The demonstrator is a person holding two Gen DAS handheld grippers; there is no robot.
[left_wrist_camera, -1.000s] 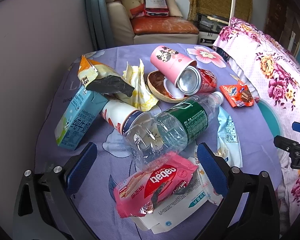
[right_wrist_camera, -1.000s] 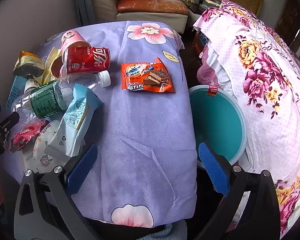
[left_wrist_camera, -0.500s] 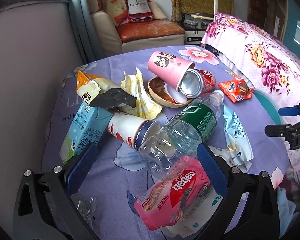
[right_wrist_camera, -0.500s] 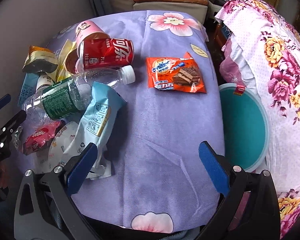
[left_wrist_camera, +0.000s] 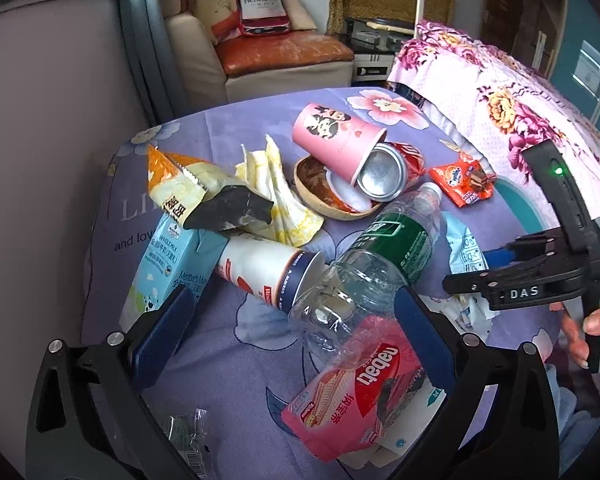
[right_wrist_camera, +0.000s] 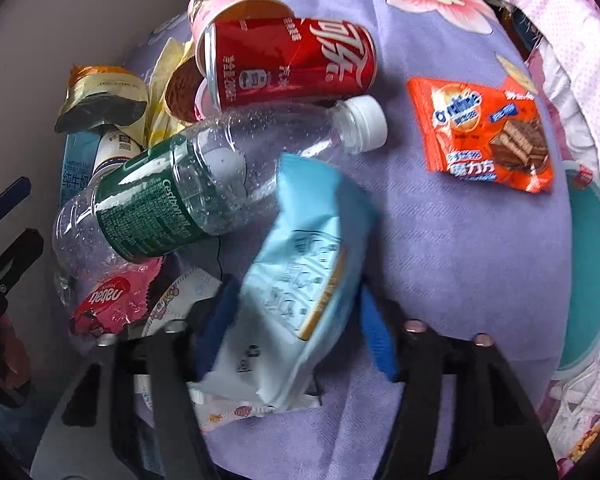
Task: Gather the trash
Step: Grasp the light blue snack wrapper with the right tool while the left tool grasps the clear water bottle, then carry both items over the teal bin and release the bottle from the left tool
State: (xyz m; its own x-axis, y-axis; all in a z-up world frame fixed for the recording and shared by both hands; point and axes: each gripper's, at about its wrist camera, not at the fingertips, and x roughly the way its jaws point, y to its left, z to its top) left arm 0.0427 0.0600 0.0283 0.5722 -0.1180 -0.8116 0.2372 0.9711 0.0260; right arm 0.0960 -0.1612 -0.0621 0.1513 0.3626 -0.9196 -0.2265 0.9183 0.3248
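- Now the right gripper [right_wrist_camera: 296, 320] sits over the light-blue wrapper [right_wrist_camera: 300, 264], which a sec ago lay off to the left of its fingers; jaws have just been closing, wrapper is between the blue pads and they look pressed onto its sides, tho the frame is blurred.
- Wrapper spot: near edge of the purple tablecloth [right_wrist_camera: 452, 248], just right of the clear water bottle [right_wrist_camera: 204, 184], its far end touching the bottle.
- Left gripper [left_wrist_camera: 288, 336] hangs wide open, nothing between its pads; the bottle base and the pink wafer pack [left_wrist_camera: 360, 384] lie under it on the cloth.
- In the left view the right tool has come in from the right edge, a hand on its handle.
- Meaning for the task: looks like the 1st pick is on, wrapper grab prob made but not lifted.
- Teal bin [right_wrist_camera: 592, 264] stands at the right, beside the table, well apart from the wrapper; that's the likely drop.
- Rest untouched: red cola can [right_wrist_camera: 292, 60], pink cup [left_wrist_camera: 336, 136], orange snack pack [right_wrist_camera: 484, 132], milk carton [left_wrist_camera: 168, 264].
- Risk: thin, crinkly foil may slip.
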